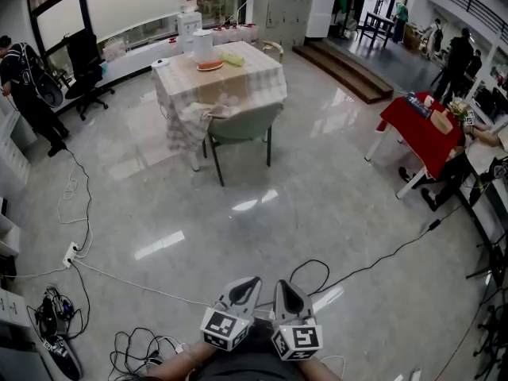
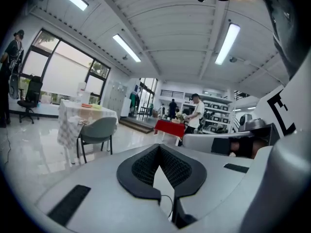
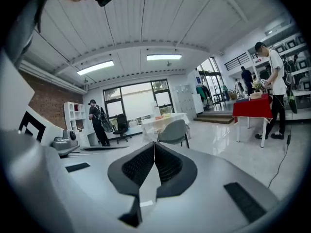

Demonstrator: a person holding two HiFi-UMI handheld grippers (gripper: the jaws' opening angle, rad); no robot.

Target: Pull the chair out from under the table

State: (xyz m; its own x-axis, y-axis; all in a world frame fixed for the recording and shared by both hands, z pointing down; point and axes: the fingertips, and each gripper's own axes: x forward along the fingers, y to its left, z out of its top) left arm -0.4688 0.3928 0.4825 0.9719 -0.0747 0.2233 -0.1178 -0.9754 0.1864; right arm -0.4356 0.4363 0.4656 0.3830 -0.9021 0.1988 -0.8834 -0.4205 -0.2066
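In the head view, 2 grippers sit side by side at the bottom edge, the left gripper [image 1: 244,286] and the right gripper [image 1: 287,289], both empty. Well ahead of them across the glossy floor, the grey-green chair [image 1: 242,124] stands tucked against the table [image 1: 255,71], which is draped in a checked cloth, the chair's back facing the camera. A red table [image 1: 419,131] stands at the right, and cables [image 1: 111,276] trail over the floor at the left.

In the left gripper view, the left gripper [image 2: 159,147] has its jaws pressed together with nothing between them. The chair [image 2: 98,129] stands far off at the left, against the table [image 2: 73,114].

In the right gripper view, the right gripper [image 3: 154,144] also has its jaws together and holds nothing. The chair [image 3: 173,130] stands straight beyond the tips, well apart, in front of the table [image 3: 156,122].
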